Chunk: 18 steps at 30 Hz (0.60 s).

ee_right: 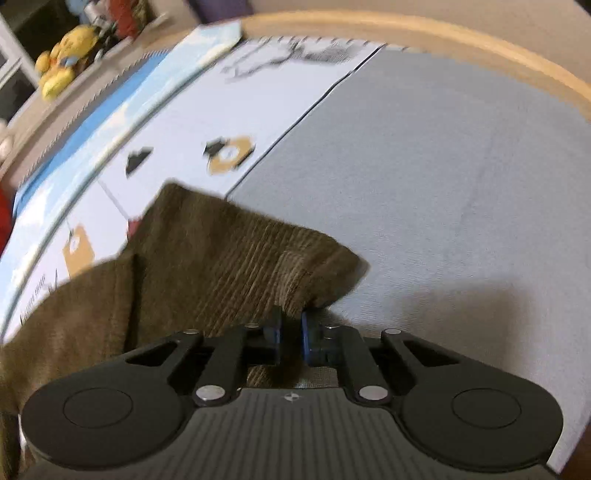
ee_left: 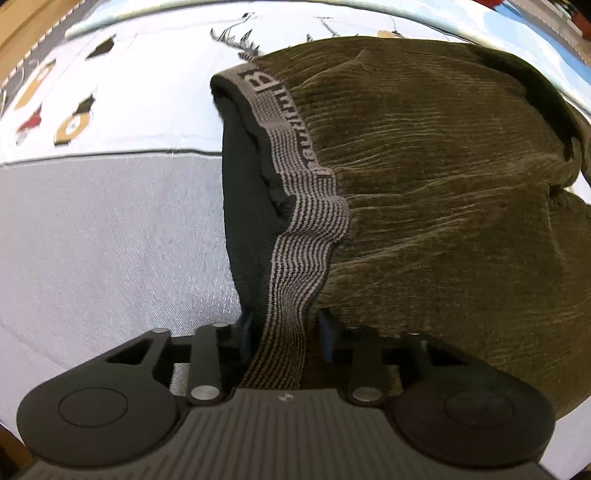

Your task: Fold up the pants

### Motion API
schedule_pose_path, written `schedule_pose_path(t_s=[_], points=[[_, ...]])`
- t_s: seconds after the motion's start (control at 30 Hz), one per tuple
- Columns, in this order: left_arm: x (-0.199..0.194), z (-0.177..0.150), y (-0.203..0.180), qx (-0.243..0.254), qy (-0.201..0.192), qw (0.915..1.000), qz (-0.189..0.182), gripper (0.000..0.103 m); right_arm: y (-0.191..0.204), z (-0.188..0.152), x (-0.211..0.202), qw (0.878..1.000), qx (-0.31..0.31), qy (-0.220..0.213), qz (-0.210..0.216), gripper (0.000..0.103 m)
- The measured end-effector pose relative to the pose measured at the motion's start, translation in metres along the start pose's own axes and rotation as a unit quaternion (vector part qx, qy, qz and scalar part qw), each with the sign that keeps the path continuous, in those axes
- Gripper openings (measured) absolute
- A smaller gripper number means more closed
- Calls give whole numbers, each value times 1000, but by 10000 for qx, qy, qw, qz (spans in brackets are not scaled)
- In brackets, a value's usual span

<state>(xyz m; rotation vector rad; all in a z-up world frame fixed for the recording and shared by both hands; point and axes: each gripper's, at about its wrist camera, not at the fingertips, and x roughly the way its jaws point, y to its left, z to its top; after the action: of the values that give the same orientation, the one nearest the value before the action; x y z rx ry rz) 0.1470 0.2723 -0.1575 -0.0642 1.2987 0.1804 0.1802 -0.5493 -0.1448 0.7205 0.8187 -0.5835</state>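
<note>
Olive corduroy pants (ee_left: 443,184) lie bunched on the bed, filling the right half of the left wrist view. Their grey-and-black striped waistband (ee_left: 295,177) runs down the middle, with the dark lining showing to its left. The band's near end rises between the fingers of my left gripper (ee_left: 285,328), whose pads close on its edges. In the blurred right wrist view, a pants leg (ee_right: 207,258) stretches to the lower left. My right gripper (ee_right: 291,328) is shut on the hem corner of that leg, just above the sheet.
A grey sheet (ee_right: 443,184) meets a pale printed cover (ee_left: 110,92) with small cartoon figures. A wooden bed rim (ee_right: 443,33) curves along the far side. A yellow plush toy (ee_right: 62,55) sits on a shelf at the upper left.
</note>
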Motion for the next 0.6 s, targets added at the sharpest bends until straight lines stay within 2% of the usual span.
schedule_pose_path(t_s=[0.07, 0.1, 0.13, 0.3, 0.4, 0.5, 0.6], points=[[-7, -1, -1, 28, -62, 10000, 2, 30, 3, -1, -18, 9997, -116, -168, -124, 8], [-11, -1, -1, 52, -103, 9999, -7, 24, 2, -2, -26, 9996, -118, -202, -170, 8], [-16, -3, 0, 104, -165, 9998, 99, 12, 1, -3, -31, 9995, -115, -214, -204, 7], [-40, -15, 16, 81, -417, 9989, -205, 10, -26, -12, -64, 9988, -85, -131, -460, 7], [-42, -26, 19, 230, -342, 9985, -355, 10, -43, -23, -80, 9975, -180, -76, -685, 7], [-46, -35, 22, 326, -299, 9982, -411, 10, -70, -31, -88, 9958, -22, 148, -901, 7], [-51, -40, 24, 448, -342, 9980, -277, 9, -92, -42, -87, 9918, 96, 590, -1126, 6]])
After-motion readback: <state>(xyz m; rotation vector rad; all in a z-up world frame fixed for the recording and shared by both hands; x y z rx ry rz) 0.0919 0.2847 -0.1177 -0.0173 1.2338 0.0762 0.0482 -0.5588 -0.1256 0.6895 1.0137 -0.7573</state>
